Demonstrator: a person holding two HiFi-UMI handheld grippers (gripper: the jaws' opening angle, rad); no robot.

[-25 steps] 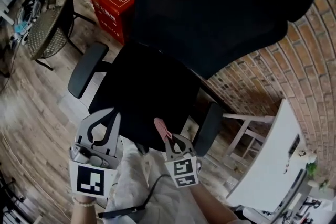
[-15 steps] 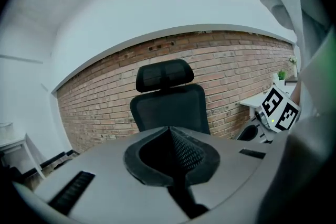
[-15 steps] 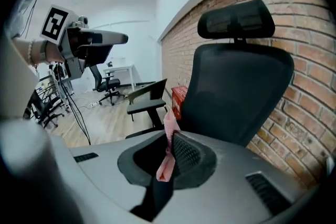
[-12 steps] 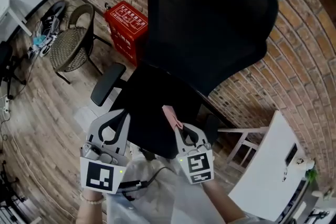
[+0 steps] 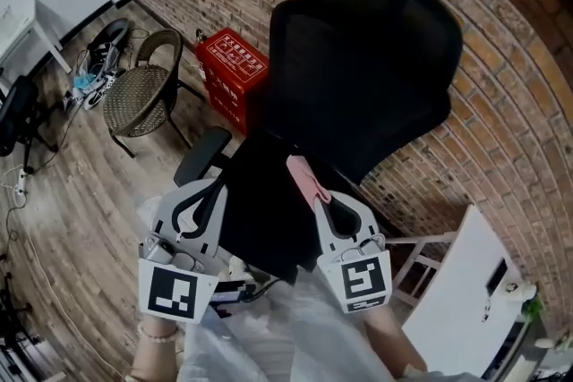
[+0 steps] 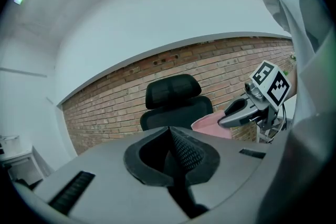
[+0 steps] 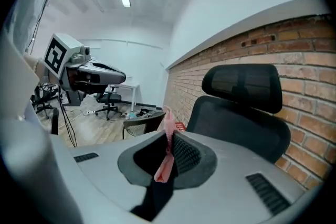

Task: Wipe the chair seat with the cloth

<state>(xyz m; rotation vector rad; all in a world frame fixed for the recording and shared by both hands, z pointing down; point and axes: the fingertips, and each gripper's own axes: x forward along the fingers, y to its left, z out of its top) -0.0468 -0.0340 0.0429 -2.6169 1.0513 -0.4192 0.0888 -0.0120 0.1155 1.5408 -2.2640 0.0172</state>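
The black chair seat (image 5: 261,208) sits at the middle of the head view. Its front edge is at 6 o'clock, close against the person's pale clothing, and its tall backrest (image 5: 358,85) rises at 1 o'clock. Bare wood floor (image 5: 63,183) lies open from 7 to 9 o'clock. The brick wall (image 5: 501,130) closes the side from 12 to 3 o'clock just behind the backrest. The right gripper (image 5: 324,201) hangs over the seat's right part with its fingers clamped on the cloth (image 5: 304,178). The cloth is a pink strip that sticks up from the tips toward 11 o'clock; in the right gripper view it is pinched between the pads, with an end hanging below. The left gripper (image 5: 208,189) hovers over the seat's left edge beside the armrest (image 5: 202,155), its fingers pressed together on nothing. A red box (image 5: 231,67) stands against the wall at 11 o'clock; what it holds cannot be told. A wicker chair (image 5: 134,89) stands at 10 o'clock with tangled cables (image 5: 94,67) on the floor beyond it. A white table (image 5: 452,300) crowds the 4 o'clock side.
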